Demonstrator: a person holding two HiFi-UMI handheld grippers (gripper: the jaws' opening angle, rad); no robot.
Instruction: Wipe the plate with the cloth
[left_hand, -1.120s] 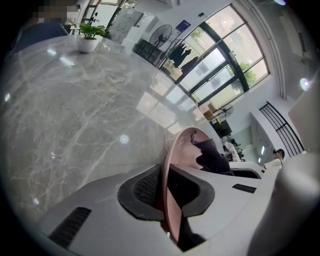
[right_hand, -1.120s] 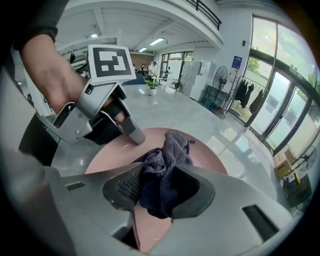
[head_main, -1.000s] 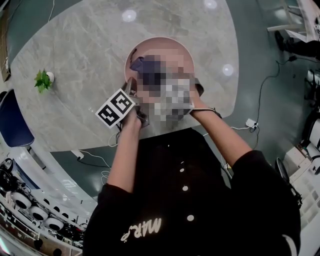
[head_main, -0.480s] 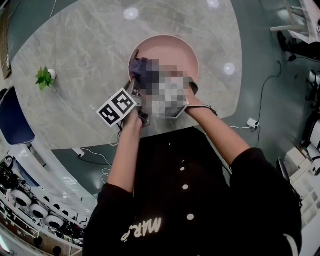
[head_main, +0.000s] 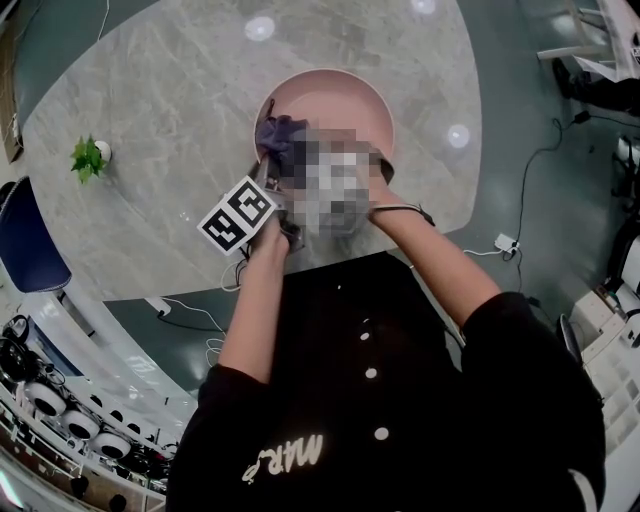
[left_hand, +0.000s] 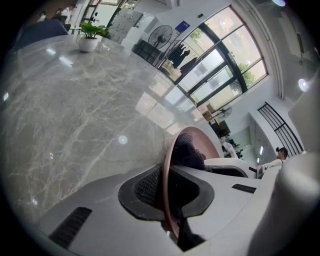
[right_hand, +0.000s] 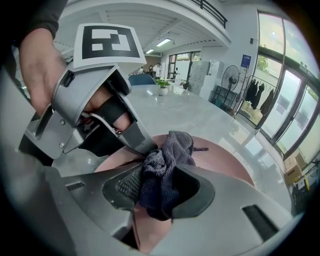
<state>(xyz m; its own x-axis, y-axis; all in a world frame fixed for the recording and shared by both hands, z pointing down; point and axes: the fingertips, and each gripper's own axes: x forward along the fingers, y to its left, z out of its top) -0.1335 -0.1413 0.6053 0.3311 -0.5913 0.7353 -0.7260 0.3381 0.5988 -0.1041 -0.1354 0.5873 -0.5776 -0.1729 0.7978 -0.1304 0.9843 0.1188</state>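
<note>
A pink plate (head_main: 335, 100) lies on the grey marble table. My left gripper (left_hand: 167, 200) is shut on the plate's rim (left_hand: 169, 170), which runs edge-on between its jaws. In the head view this left gripper (head_main: 268, 172) sits at the plate's near left edge. My right gripper (right_hand: 157, 192) is shut on a dark purple-grey cloth (right_hand: 162, 165), bunched between its jaws and lying on the plate (right_hand: 225, 162). The cloth (head_main: 278, 132) shows on the plate's left part in the head view. A mosaic patch hides the right gripper there.
A small potted plant (head_main: 88, 158) stands on the table (head_main: 180, 110) at the left. A dark blue chair (head_main: 22, 245) is by the table's left edge. Cables and a power strip (head_main: 503, 246) lie on the floor at the right.
The cloth and my right gripper have slid a little toward the plate's left near edge. My left gripper has stayed on the rim.
</note>
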